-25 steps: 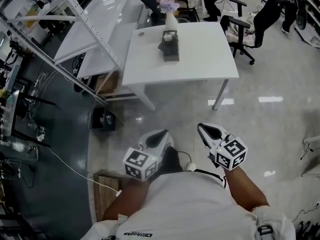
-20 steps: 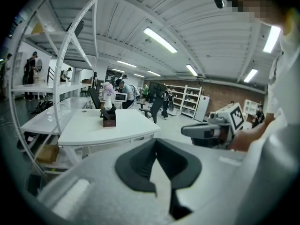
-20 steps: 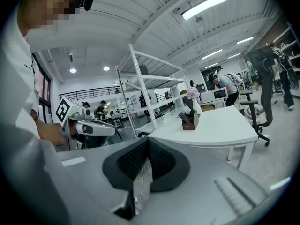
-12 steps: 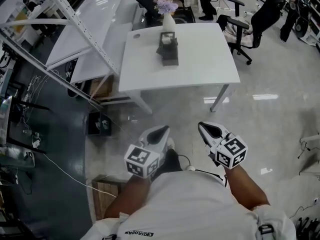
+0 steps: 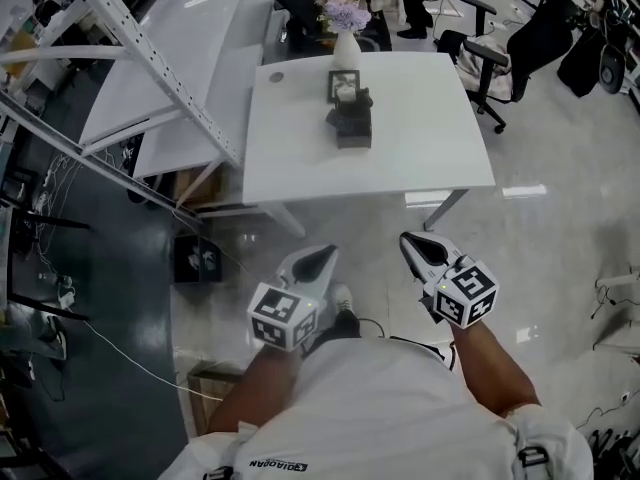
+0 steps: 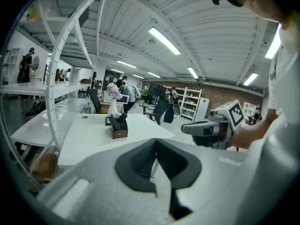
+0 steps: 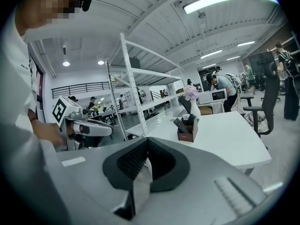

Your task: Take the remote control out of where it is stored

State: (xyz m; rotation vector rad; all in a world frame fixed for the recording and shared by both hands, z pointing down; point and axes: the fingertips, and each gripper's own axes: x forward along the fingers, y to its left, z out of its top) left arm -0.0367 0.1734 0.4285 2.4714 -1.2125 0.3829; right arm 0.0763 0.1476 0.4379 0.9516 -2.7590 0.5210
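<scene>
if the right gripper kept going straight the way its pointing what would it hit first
Most likely the white table: the right gripper, jaws shut, aims at its top, near the brown holder. Nothing else shows in that line, though depth is unclear.

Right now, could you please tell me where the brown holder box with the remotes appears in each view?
Head view: the brown holder box sits upper centre, on the white table.
Left gripper view: the box is left of centre, mid-height.
Right gripper view: the box is right of centre, mid-height.
Shared landmark: the flower vase just behind the box in all three.
</scene>
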